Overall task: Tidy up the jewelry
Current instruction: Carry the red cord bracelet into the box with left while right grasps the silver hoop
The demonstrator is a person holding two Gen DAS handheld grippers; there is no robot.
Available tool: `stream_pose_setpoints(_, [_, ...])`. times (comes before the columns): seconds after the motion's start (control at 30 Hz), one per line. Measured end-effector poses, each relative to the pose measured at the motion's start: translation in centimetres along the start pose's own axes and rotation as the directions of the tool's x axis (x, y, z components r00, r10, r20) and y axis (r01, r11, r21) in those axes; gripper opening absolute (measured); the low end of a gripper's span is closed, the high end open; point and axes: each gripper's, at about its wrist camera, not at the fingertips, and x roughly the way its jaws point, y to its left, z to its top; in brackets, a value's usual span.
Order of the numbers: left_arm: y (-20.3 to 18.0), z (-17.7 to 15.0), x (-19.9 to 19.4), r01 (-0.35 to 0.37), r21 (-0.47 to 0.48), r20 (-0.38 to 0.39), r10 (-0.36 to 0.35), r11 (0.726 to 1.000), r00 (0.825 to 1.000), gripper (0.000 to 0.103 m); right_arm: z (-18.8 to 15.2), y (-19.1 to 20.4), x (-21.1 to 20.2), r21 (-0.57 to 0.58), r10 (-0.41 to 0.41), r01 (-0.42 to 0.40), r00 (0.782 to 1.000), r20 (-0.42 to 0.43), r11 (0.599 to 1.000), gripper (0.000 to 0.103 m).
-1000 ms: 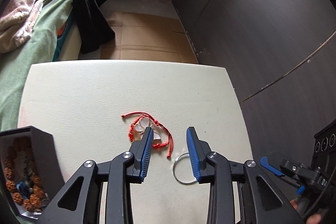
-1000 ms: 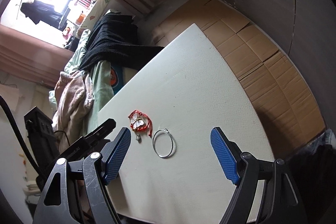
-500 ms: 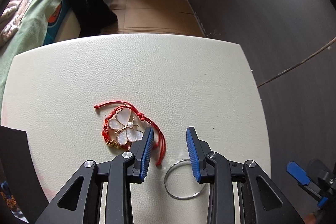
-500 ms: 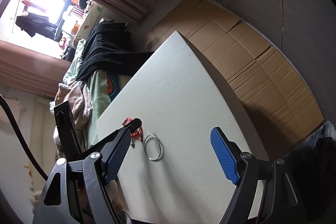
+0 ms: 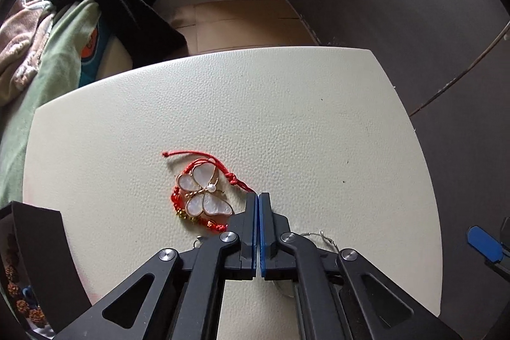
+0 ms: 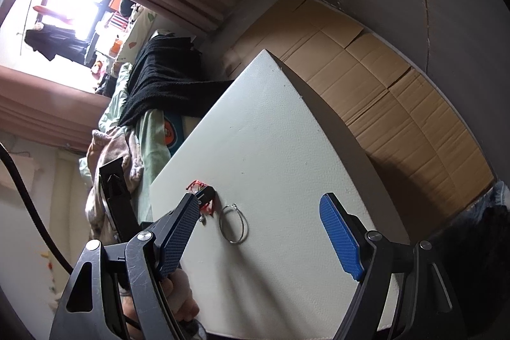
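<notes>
Jaws of my left gripper (image 5: pixel 257 196) have just closed flush from part-open, pinching the red cord bracelet (image 5: pixel 204 196) at its strand end; butterfly charm lies just left of the tips. Wire hoop (image 6: pixel 234 223) sits just right. Right gripper (image 6: pixel 267 231) hovers wide, empty. Judgement: bracelet ready to lift to the jewelry box (image 5: pixel 38 263).

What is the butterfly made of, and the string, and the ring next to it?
Butterfly: looks like pearly white shell in a thin gold metal rim; it gleams. String: red knotted cord, matte. Ring: thin silvery wire, probably metal.
</notes>
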Motion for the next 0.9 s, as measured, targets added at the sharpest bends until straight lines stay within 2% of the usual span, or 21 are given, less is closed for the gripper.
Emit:
stream_pose_setpoints(0.27, [1.4,-0.6,-4.9,0.038,-0.018,0.083,-0.036,0.999,0.996,0.0,-0.5,1.5,1.5,-0.058,0.003,-0.006,0.999,-0.053,0.998,0.079])
stream_pose_setpoints(0.37, [2.0,-0.6,-6.7,0.044,-0.026,0.113,-0.041,0.999,0.993,0.0,-1.0,2.6,2.6,-0.1,-0.019,0.012,0.997,-0.071,0.995,0.078])
stream_pose_setpoints(0.47, [2.6,-0.7,-8.2,0.061,-0.036,0.136,-0.055,0.998,0.989,0.0,-1.5,4.1,4.1,-0.16,-0.05,0.034,0.994,-0.1,0.986,0.07])
stream_pose_setpoints(0.63, [3.7,-1.0,-10.3,0.075,-0.047,0.17,-0.066,0.996,0.983,0.0,-2.0,5.9,7.0,-0.248,-0.122,0.081,0.98,-0.155,0.965,0.07])
stream_pose_setpoints(0.77, [4.5,-1.4,-11.6,0.098,-0.054,0.186,-0.086,0.994,0.979,0.0,-1.5,6.3,8.4,-0.28,-0.182,0.137,0.973,-0.141,0.95,0.07])
stream_pose_setpoints(0.8, [4.7,-1.5,-11.8,0.102,-0.055,0.19,-0.09,0.993,0.978,0.0,-1.4,6.4,8.6,-0.289,-0.195,0.149,0.971,-0.136,0.946,0.069])
stream_pose_setpoints(0.9, [5.4,-1.6,-12.6,0.109,-0.062,0.205,-0.094,0.992,0.974,0.0,-1.4,6.7,9.6,-0.339,-0.253,0.199,0.959,-0.124,0.92,0.056])
